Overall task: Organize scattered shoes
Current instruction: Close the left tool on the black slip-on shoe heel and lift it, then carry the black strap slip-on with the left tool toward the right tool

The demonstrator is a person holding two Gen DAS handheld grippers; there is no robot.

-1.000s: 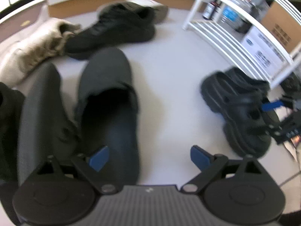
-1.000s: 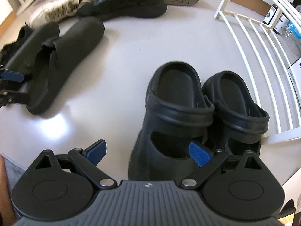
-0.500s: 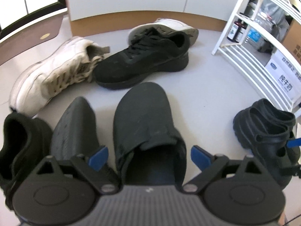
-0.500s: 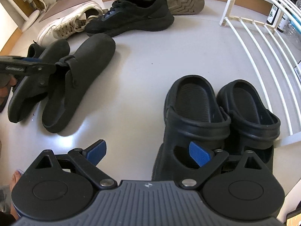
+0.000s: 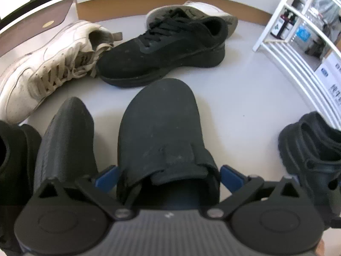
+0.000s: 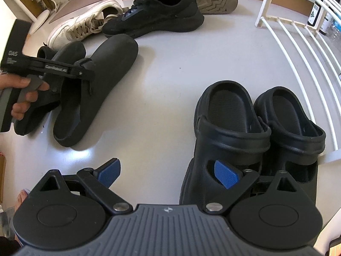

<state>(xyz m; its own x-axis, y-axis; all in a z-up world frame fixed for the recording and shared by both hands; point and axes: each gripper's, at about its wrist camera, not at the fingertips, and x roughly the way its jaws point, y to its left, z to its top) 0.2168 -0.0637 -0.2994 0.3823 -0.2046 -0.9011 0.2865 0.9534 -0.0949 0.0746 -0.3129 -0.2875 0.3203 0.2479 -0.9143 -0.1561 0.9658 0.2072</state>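
Observation:
My left gripper (image 5: pixel 168 178) hangs over the rear of a dark grey slipper (image 5: pixel 159 123). Its jaws are opening, and the blue pads stand on either side of the slipper's heel opening without visibly pressing on it. Just left of it lies the matching slipper (image 5: pixel 64 140). In the right wrist view a hand (image 6: pixel 23 93) holds that gripper over the same slipper (image 6: pixel 96 89). My right gripper (image 6: pixel 167 173) is open beside a pair of black clogs (image 6: pixel 226 115), with its right pad in front of the nearer clog's side. Only bare floor lies under the gap between its pads.
A black sneaker (image 5: pixel 166 49), a white sneaker (image 5: pixel 49 68) and a second white one on its side (image 5: pixel 213 10) lie farther off. Another black shoe (image 5: pixel 12 149) sits at the left edge. A white wire rack (image 6: pixel 298 49) stands on the right, beside the clogs.
My left gripper has come down and over the grey slipper's rear, which now lies between wider jaws. The right gripper has hardly moved.

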